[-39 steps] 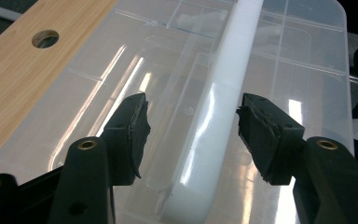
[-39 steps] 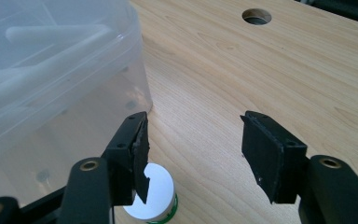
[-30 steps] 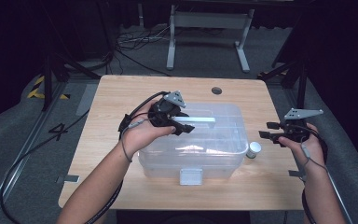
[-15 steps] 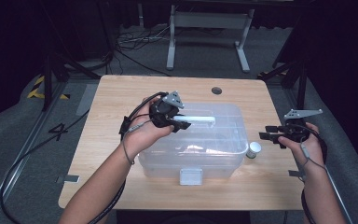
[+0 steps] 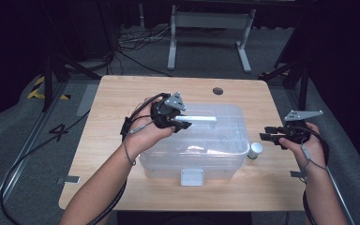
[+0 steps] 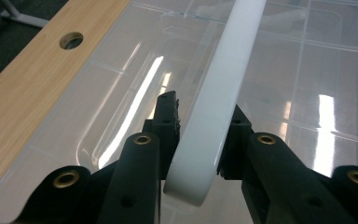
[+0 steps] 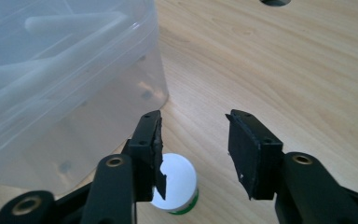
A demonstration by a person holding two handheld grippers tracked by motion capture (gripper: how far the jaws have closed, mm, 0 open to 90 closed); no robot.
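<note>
Jaws on both hand-held grippers had just been closing. That meant the person had stopped reaching and started grabbing.

Nearest to the person sat a big clear box (image 5: 192, 145) on the bench (image 5: 108, 98). It had a lid on top and a white clip at its front wall. A long white handle (image 6: 219, 93) ran across the lid.

The left hand-held gripper (image 5: 180, 123) was over the left part of the lid. In the left gripper view its two black jaws pressed on the white handle from both sides, close to the handle's rounded end. So it was gripping the handle. My guess was that the next job was to lift the lid or carry the box, and that grip looked ready for it.

The right hand-held gripper (image 5: 268, 134) hung over the bench, just past the right end of the box. Its jaws stood part way apart with nothing between them. In the right gripper view a small jar with a white cap (image 7: 177, 184) stood just below and a little to the side of the jaws, near the box wall. The jaws were not touching it. The jar looked like the thing this hand was going for.

Farther off, a round hole (image 5: 218, 91) showed in the back of the bench.
</note>
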